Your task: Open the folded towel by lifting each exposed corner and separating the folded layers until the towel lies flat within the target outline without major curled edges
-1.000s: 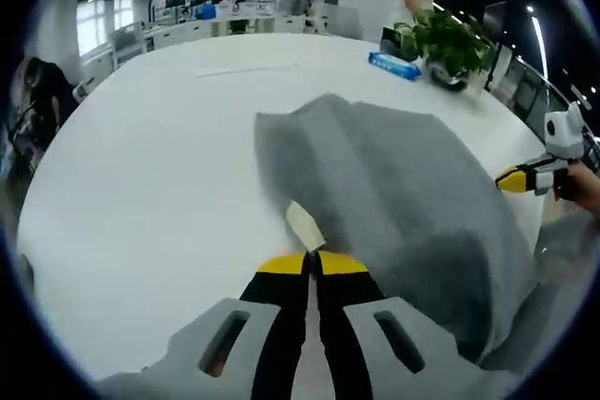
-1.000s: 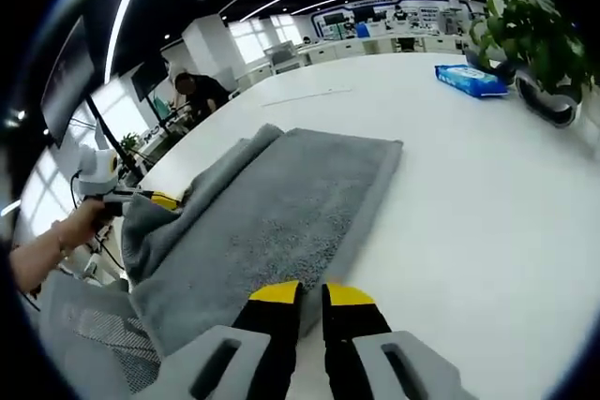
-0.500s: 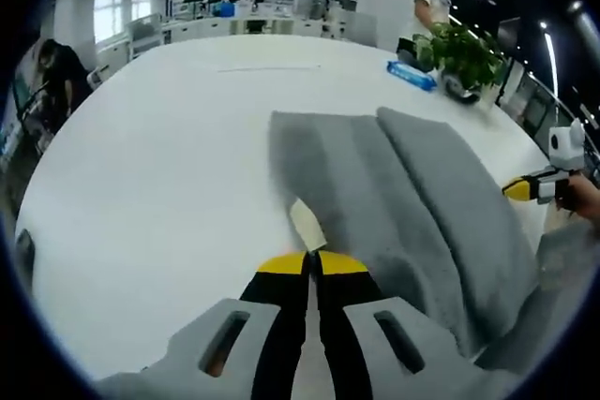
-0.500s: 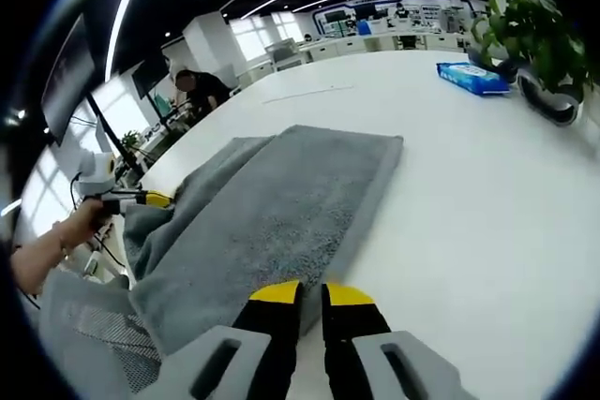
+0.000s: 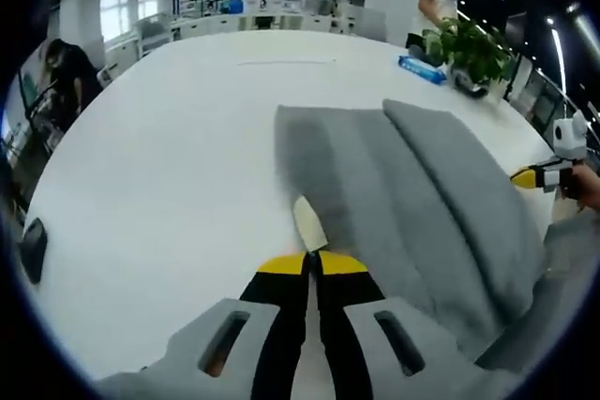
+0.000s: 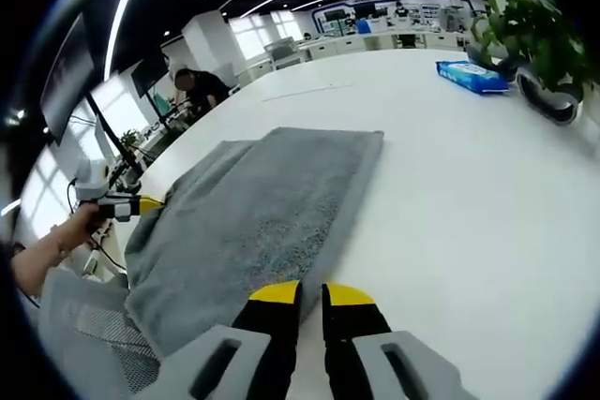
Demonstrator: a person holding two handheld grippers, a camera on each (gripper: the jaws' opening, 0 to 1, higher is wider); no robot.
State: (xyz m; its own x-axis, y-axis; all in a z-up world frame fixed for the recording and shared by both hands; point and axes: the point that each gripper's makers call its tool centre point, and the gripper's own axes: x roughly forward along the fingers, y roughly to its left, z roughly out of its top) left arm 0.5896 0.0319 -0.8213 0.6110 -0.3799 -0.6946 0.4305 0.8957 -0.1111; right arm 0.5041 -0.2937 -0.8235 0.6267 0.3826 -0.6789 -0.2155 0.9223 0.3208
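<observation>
the grey towel (image 5: 412, 189) is lying on the white worktop (image 5: 159, 156), near its near edge, spread in long folded bands that are running away from the person. in the left gripper view two bands are lying side by side, with a raised fold line between them, and a pale label (image 5: 310, 225) is sticking out at the towel's near left edge.

the left tool (image 5: 314, 261) is sitting just short of that label, its yellow-tipped jaws pressed together with nothing visible between them; the label's near end is reaching the tips, but whether it is pinched i cannot tell. in the right gripper view this tool (image 6: 141, 204) is showing at the towel's left edge, held by a hand (image 6: 47, 250), right against the cloth.

the right tool (image 6: 310, 293) is hovering over the towel's (image 6: 253, 222) near right corner, its jaws standing slightly apart with a narrow gap and gripping nothing. in the left gripper view it (image 5: 534, 176) is appearing at the far right, beside the towel's right edge.

farther along the worktop a blue packet (image 6: 471, 77) is lying near a potted plant (image 6: 534, 44). a person in dark clothes (image 6: 197, 91) is standing beyond the worktop's left side.
</observation>
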